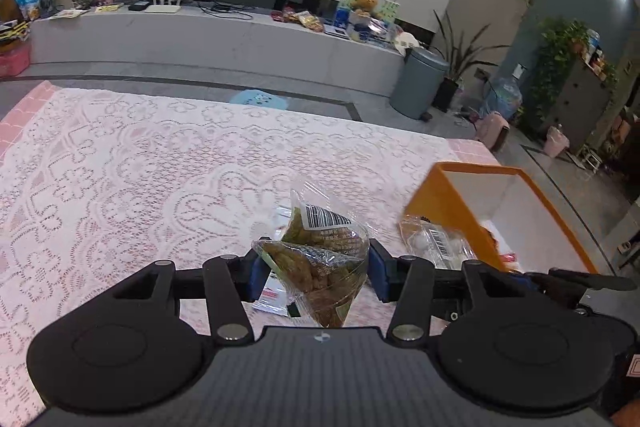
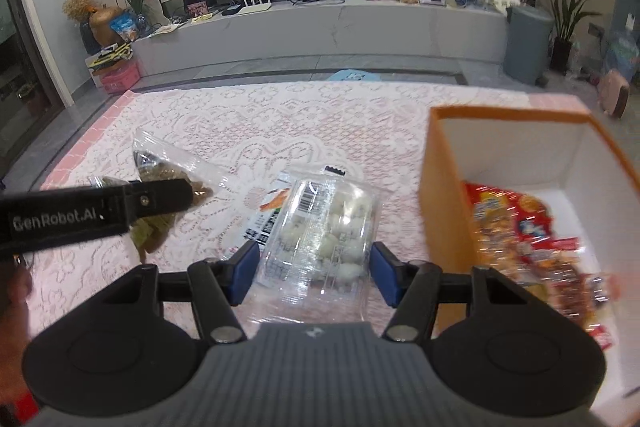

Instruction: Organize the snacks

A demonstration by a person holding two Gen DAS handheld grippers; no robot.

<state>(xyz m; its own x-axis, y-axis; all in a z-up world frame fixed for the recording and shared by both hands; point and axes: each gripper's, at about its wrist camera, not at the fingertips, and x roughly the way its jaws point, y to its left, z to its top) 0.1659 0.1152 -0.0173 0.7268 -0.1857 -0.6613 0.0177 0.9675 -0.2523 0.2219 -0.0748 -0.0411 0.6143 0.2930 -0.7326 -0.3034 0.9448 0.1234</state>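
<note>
In the left wrist view my left gripper [image 1: 316, 273] is shut on a clear packet of green-brown snack [image 1: 320, 251], held above the table. My right gripper [image 2: 314, 273] is shut on a clear packet of white round pieces [image 2: 328, 231], also lifted. That same packet [image 1: 436, 243] shows beside the orange box [image 1: 448, 203] in the left view. The orange box [image 2: 440, 187], white inside, stands to the right and holds red snack packets [image 2: 520, 227]. A white packet with an orange picture [image 2: 270, 215] lies flat on the cloth below. The left gripper's black finger [image 2: 152, 201] crosses the green-brown packet [image 2: 168, 167].
A pink lace tablecloth [image 2: 280, 115] covers the table. Beyond its far edge are a blue stool [image 1: 256, 97], a long white TV bench [image 1: 200, 39] with clutter, a grey bin [image 1: 420, 83] and potted plants [image 1: 560, 67]. A person's hand [image 2: 14, 291] shows at the left edge.
</note>
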